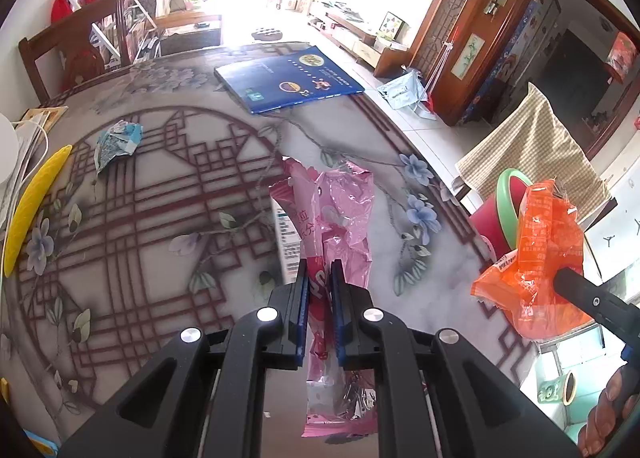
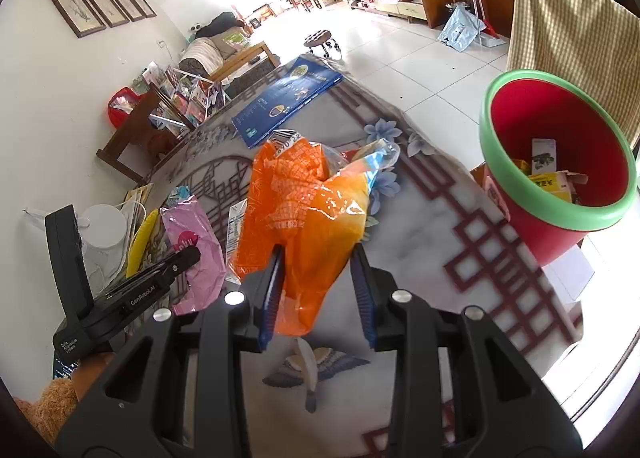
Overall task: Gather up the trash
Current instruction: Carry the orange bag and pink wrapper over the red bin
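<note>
My left gripper (image 1: 319,268) is shut on a pink foil wrapper (image 1: 340,213), held up over the patterned table (image 1: 160,197); the same pink wrapper (image 2: 196,246) shows at the left of the right wrist view. My right gripper (image 2: 318,252) is shut on a crumpled orange wrapper (image 2: 304,197), which also appears as the orange wrapper (image 1: 540,250) at the right of the left wrist view. A red bin with a green rim (image 2: 560,145) stands beyond the table's right edge and holds some boxes and paper. A crumpled blue-white wrapper (image 1: 116,141) lies on the table at the far left.
A blue book (image 1: 288,77) lies at the table's far edge. A yellow banana-shaped object (image 1: 32,209) and a white round object (image 2: 104,225) sit at the left edge. A checked cloth (image 2: 568,33) hangs on a chair behind the bin. A wooden chair (image 1: 76,49) stands beyond the table.
</note>
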`<state>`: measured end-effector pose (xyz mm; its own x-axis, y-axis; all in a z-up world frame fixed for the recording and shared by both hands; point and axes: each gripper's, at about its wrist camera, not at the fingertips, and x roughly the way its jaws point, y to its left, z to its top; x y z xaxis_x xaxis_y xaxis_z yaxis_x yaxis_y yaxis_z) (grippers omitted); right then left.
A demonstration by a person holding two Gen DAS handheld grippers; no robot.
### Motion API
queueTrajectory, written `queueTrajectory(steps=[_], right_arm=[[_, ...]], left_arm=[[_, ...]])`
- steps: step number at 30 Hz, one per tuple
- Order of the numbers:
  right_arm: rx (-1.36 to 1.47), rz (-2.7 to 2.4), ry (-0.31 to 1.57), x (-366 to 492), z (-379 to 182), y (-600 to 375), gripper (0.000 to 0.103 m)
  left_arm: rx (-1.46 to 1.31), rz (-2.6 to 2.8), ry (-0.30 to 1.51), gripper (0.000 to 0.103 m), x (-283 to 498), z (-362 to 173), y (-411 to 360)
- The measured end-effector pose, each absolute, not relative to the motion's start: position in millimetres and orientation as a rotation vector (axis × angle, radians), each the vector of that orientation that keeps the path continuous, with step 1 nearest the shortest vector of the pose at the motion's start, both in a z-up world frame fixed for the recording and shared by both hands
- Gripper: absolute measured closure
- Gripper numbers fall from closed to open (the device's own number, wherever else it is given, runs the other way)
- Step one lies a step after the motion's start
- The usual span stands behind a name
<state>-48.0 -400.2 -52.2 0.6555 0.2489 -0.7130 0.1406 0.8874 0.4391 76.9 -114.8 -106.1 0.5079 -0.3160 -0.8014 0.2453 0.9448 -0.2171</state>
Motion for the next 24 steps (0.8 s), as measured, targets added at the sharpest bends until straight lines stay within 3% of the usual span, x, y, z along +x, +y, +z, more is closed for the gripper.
queueTrajectory(steps=[24], right_arm=[[0.48, 0.157, 0.839, -32, -42, -481, 0.07]], left_arm=[[-0.093, -0.269, 0.944, 0.095, 64, -84, -194]])
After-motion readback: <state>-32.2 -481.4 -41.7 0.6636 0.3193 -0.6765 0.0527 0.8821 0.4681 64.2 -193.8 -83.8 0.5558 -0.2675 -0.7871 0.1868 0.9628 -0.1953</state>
